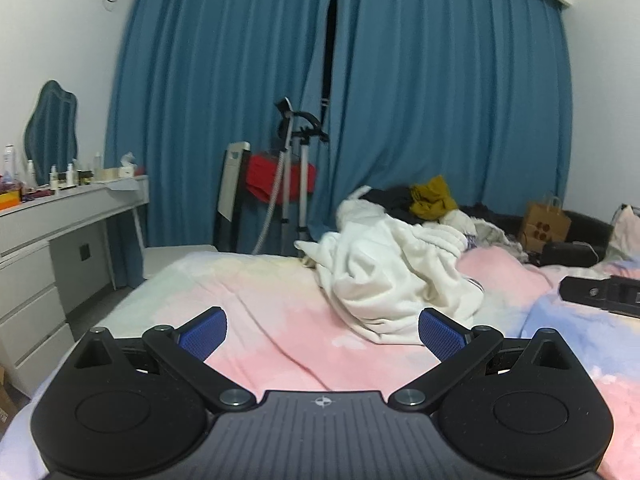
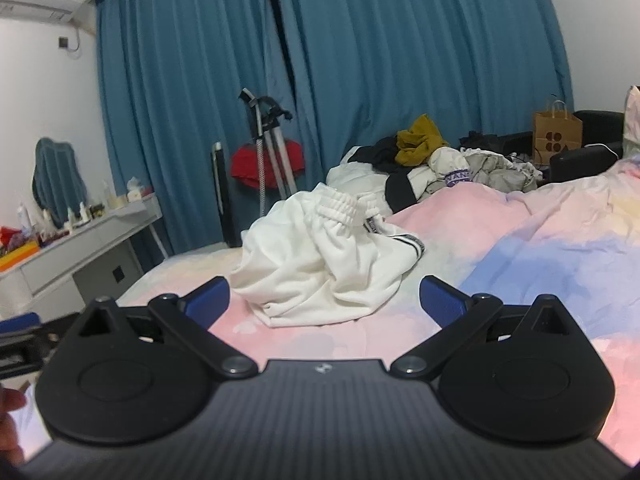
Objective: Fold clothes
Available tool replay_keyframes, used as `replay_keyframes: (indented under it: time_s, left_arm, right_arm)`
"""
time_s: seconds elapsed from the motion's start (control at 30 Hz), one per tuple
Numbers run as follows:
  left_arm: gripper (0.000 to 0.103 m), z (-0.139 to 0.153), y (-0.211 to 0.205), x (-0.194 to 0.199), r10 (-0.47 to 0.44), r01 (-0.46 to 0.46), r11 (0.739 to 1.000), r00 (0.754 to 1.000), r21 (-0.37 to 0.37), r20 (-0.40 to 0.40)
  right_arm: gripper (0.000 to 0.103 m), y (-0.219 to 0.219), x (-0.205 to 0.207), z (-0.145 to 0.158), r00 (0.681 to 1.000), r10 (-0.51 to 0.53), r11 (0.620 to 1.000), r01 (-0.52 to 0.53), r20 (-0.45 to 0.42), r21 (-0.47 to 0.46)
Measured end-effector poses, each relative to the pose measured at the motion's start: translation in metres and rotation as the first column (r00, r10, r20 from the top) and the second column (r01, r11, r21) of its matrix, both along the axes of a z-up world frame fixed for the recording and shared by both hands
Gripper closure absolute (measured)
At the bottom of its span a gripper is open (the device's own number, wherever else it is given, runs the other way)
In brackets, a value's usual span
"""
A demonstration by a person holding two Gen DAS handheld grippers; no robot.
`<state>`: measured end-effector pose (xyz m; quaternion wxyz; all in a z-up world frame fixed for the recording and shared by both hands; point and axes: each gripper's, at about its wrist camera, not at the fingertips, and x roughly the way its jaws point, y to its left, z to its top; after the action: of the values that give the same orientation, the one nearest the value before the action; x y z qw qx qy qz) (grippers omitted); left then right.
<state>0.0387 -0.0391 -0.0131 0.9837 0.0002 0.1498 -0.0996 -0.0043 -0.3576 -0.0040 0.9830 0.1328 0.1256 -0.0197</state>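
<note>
While both grippers hover over the bed, neither has anything in it: the left gripper has its blue pads spread wide with only bedding between them, and the right gripper is just as wide apart and empty. Right ahead of them is the white garment, bunched in a heap on the pastel duvet. I can see an elastic ribbed band on top and a dark-striped trim at one edge, so nothing about it looks folded. Behind it there's a jumbled clothes pile with a mustard piece on top, also not folded. My read is that folding is still very much left for everything I can see, and no neat stack shows anywhere.

Writing-wise: a purple patch in the pile reads something like "NAN", with the rest hidden. The brown paper bag has a dark dot logo, no legible words. The trim lettering is too small to read.
</note>
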Motion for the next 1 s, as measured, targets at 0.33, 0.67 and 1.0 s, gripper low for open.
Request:
replay_keyframes:
  time_s: [0.33,0.67,1.0]
  left_arm:
    - [0.003,0.005,-0.072,0.145,-0.029,0.029,1.0,0.994,-0.003,-0.106]
    - [0.006,0.002,-0.173,0.315,-0.058,0.067,0.997,0.967,0.028,-0.246]
    - [0.037,-0.016,-0.256,0.441,-0.082,0.139,0.982,0.921,0.125,-0.382]
  right_arm:
    - [0.0,-0.02,0.001,-0.004,0.998,-0.069,0.998,0.069,-0.004,0.009]
    - [0.0,-0.053,0.036,-0.042,0.991,-0.113,0.988,0.12,-0.072,0.098]
    - [0.0,-0.064,0.078,-0.084,0.986,-0.092,0.987,0.109,-0.137,0.12]
